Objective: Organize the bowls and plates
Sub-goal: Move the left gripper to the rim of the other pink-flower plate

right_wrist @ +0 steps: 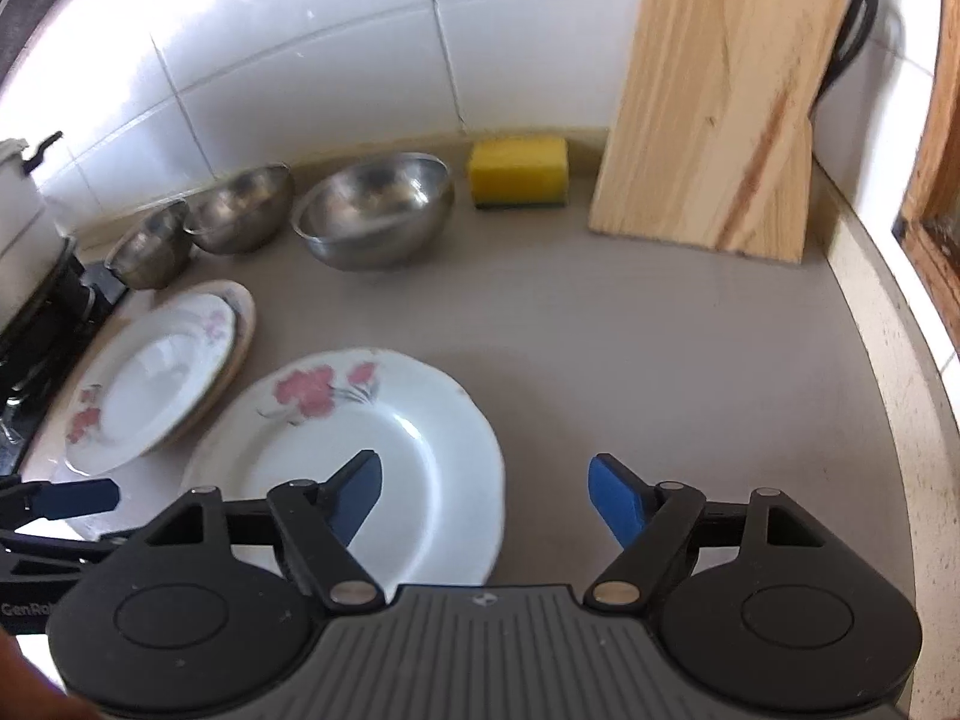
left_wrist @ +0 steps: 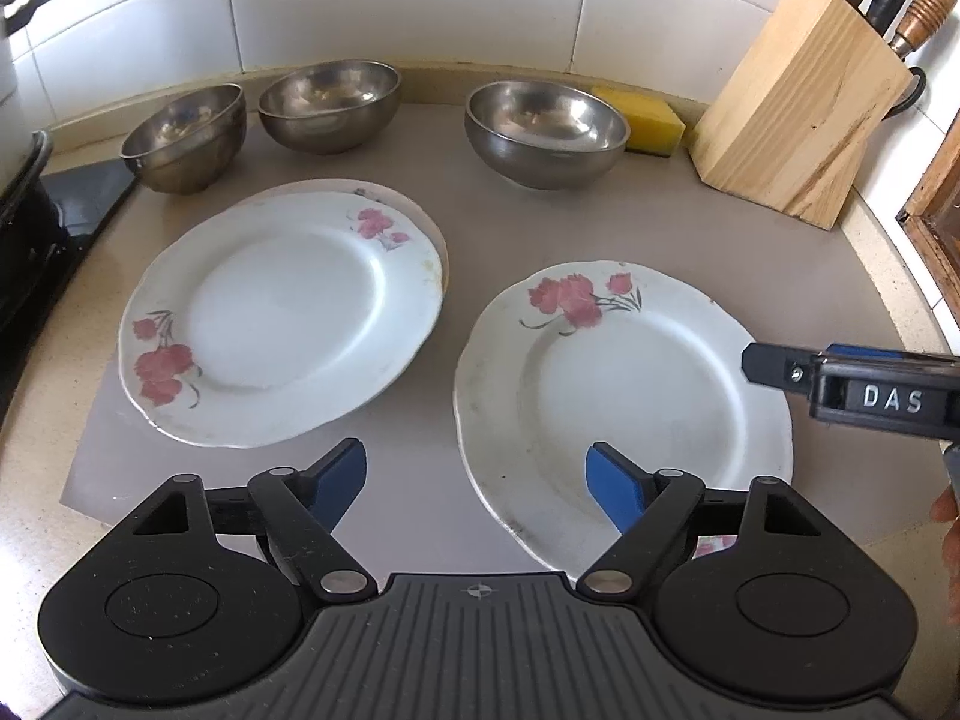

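Observation:
A white floral plate (left_wrist: 624,384) (right_wrist: 384,420) lies on the grey mat to the right. Left of it, another floral plate (left_wrist: 282,312) (right_wrist: 150,378) rests on top of a second plate. Three steel bowls stand along the back: a left one (left_wrist: 186,132) that looks nested in another, a middle one (left_wrist: 330,102) and a right one (left_wrist: 546,126) (right_wrist: 378,216). My left gripper (left_wrist: 477,480) hovers open over the gap between the plates, with nothing between its fingers. My right gripper (right_wrist: 486,492) is open above the right plate's right rim, holding nothing.
A wooden knife block (left_wrist: 804,102) (right_wrist: 714,96) stands at the back right, with a yellow sponge (left_wrist: 651,117) (right_wrist: 519,171) beside it. A dark stove (left_wrist: 36,228) and a pot border the left. A tiled wall closes the back, and a wooden frame (left_wrist: 936,222) the right.

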Tool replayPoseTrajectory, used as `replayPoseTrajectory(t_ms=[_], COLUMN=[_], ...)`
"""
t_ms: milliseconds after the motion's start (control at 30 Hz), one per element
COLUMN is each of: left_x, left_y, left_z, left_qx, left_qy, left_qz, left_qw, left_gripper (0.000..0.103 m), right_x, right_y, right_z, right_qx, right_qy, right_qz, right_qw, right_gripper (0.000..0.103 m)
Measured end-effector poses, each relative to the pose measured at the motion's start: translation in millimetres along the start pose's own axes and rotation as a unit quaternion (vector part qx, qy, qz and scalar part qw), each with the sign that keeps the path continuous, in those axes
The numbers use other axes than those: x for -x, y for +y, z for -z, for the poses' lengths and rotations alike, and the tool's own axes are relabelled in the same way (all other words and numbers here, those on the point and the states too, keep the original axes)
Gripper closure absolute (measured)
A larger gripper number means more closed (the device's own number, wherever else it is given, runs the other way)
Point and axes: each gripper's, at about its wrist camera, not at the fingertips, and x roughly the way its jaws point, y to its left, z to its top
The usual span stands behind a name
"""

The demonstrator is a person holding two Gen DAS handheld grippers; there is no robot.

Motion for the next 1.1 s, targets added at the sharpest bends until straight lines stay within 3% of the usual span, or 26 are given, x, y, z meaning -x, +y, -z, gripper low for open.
replayPoseTrajectory(t_ms=[667,1100], left_x=[-18,-27], left_y=[-13,-16], left_z=[-4,-6], left_qx=[-0.002,-0.006], left_qy=[0.025,0.039], left_qz=[-0.031,-0.03], left_qw=[0.9992,0.9987], left_gripper=[0.024,0.026], right_x=[-19,-29], right_y=[7,12], right_z=[-4,-3], right_qx=[0.029,0.033], right_qy=[0.026,0.046], right_qz=[-0.02,-0.029], right_qw=[0.999,0.998], right_gripper=[0.046,0.046])
